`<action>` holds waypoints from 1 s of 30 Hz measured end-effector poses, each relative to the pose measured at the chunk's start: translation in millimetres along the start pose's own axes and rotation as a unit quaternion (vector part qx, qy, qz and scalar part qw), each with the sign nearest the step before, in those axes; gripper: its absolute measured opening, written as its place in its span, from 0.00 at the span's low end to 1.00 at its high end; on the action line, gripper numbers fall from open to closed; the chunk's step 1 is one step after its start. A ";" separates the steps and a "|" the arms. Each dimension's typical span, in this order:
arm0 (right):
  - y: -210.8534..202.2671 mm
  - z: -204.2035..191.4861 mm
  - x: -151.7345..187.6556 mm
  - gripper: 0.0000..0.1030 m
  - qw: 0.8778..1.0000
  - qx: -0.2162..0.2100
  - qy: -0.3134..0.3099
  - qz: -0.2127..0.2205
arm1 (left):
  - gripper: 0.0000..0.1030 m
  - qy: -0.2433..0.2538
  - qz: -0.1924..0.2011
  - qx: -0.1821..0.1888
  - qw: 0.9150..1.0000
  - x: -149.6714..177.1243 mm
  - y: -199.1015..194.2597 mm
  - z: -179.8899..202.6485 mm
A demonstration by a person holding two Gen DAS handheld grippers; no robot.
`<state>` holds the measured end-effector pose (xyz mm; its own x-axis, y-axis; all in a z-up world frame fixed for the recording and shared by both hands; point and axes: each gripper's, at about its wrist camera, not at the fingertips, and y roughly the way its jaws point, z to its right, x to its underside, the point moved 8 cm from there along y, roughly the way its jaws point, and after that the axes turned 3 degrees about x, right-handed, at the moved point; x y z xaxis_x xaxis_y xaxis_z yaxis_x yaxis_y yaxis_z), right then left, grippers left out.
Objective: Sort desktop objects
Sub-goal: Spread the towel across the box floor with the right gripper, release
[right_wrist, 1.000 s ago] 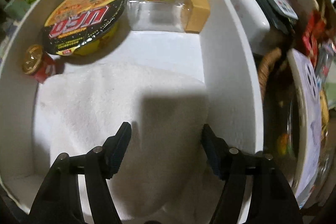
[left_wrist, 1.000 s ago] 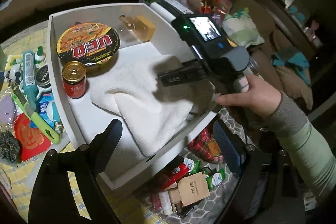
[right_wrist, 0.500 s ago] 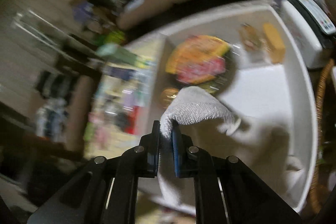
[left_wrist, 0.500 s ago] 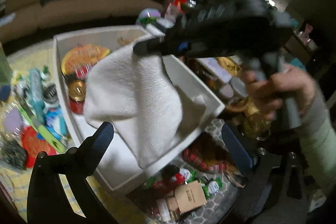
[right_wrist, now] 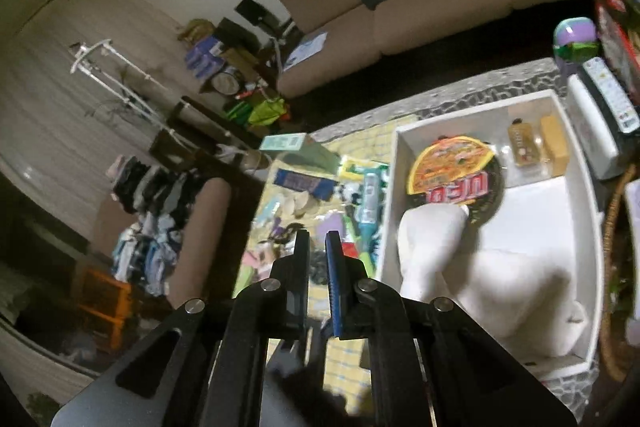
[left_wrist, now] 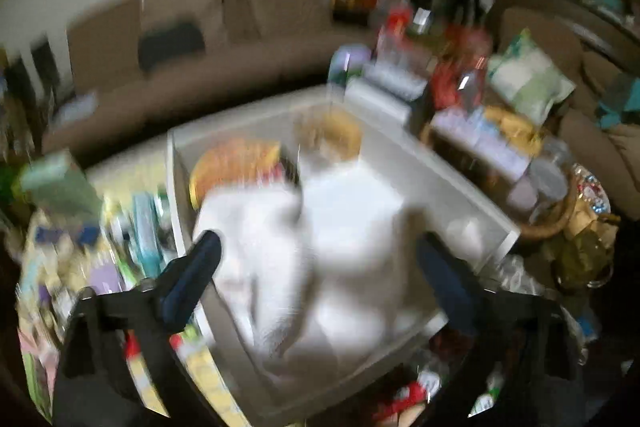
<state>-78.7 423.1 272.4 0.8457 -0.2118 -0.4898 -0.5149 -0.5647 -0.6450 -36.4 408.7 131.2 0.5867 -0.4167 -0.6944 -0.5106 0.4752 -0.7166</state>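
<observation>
A white towel lies bunched in the white tray; the left wrist view is badly blurred. My left gripper hovers over the tray's near end with its jaws closing, the towel showing between its fingers but not pressed by the pads. High above the table and left of the tray, my right gripper is shut with nothing between its pads. The towel sits heaped apart from it, one fold standing up against the UFO noodle bowl.
A yellow box and a small packet lie at the tray's far end. Loose clutter, including a teal tube, covers the yellow cloth left of the tray. A remote and a wicker basket flank the right side; a sofa stands behind.
The right gripper rose and swung left, and the towel it had pinched is out of its jaws, back in the tray. The left gripper's jaws narrowed and its view tilted up.
</observation>
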 end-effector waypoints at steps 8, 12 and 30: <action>-2.9 100.5 28.6 0.85 0.988 0.147 -0.039 -0.002 | 0.91 -0.019 -0.036 0.000 0.999 35.4 0.8 -46.3; 22.6 154.0 56.1 0.85 0.983 0.177 -0.024 -0.040 | 0.94 0.002 -0.054 0.011 0.998 31.5 8.9 -33.2; 171.7 194.0 63.7 0.90 0.987 0.098 0.036 -0.125 | 0.95 -0.034 -0.070 0.060 0.995 52.0 -0.3 -42.4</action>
<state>-140.4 467.4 16.6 0.9537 -0.1467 -0.2625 -0.3006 -0.4421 -0.8451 -32.4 354.1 92.6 0.6897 -0.4347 -0.5790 -0.3441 0.5068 -0.7904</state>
